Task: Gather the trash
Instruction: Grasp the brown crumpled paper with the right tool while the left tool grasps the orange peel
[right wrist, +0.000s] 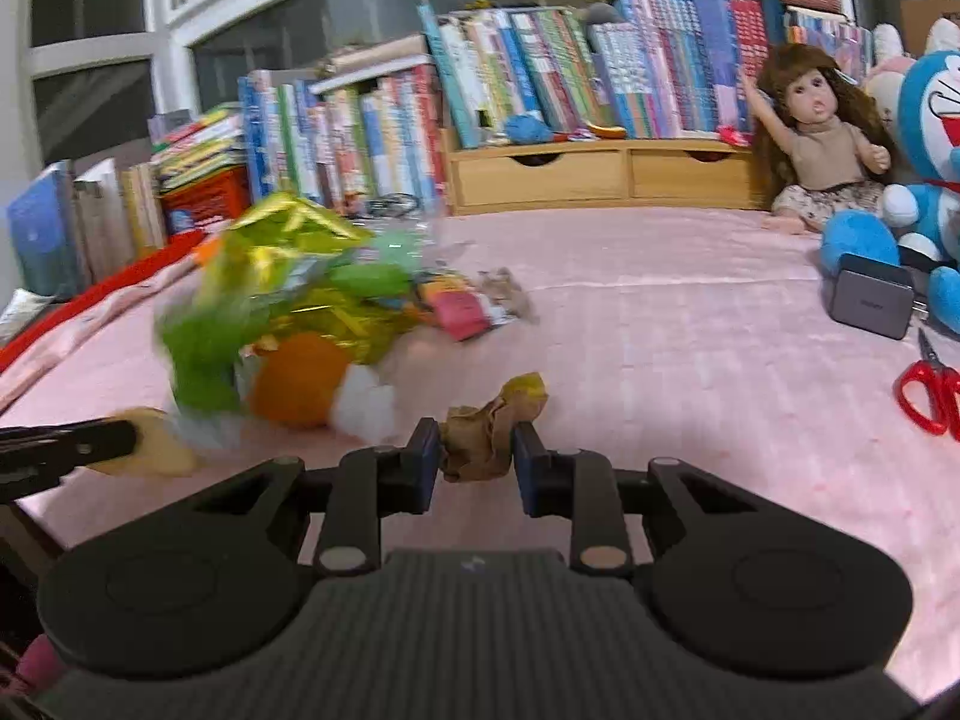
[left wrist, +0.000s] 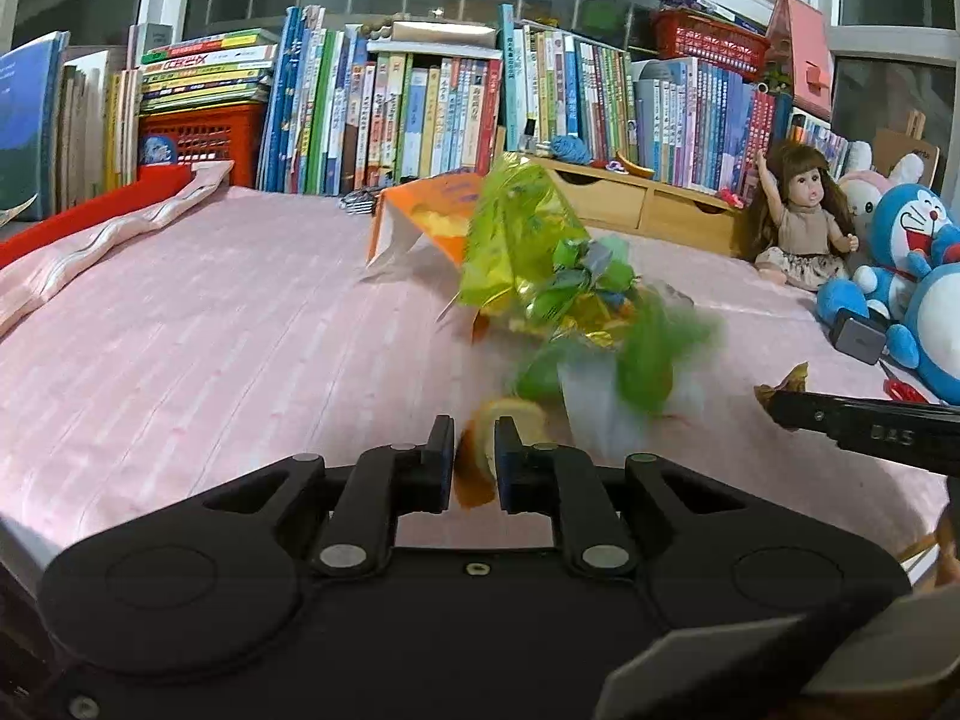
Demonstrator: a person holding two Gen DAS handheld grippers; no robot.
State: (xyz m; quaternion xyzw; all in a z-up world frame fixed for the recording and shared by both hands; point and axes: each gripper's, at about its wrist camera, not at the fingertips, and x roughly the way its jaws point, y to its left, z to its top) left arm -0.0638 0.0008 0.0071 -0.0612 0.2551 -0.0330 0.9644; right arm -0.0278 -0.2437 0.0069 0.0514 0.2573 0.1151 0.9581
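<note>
A: While both wrist views look across the pink striped bedcover (right wrist: 660, 312), the left gripper (left wrist: 474, 450) sits at lower centre of its frame, jaws nearly together, pinching a yellow-orange peel-like scrap (left wrist: 480, 456).

B: Right gripper (right wrist: 474, 450)?

A: Lower centre of its own frame, jaws narrowed onto a crumpled brown paper wad (right wrist: 489, 429); pads touch both sides.

B: Remaining trash?

A: Blurred heap of green and gold foil wrappers (left wrist: 540, 264) at centre of the left view, left of centre in the right view. Orange carton (left wrist: 420, 222) behind it.

B: Other items?

A: Red-handled scissors (right wrist: 930, 396) at right edge, brown-haired doll (right wrist: 822, 138) upper right, row of books (left wrist: 390, 114) along the back.
</note>
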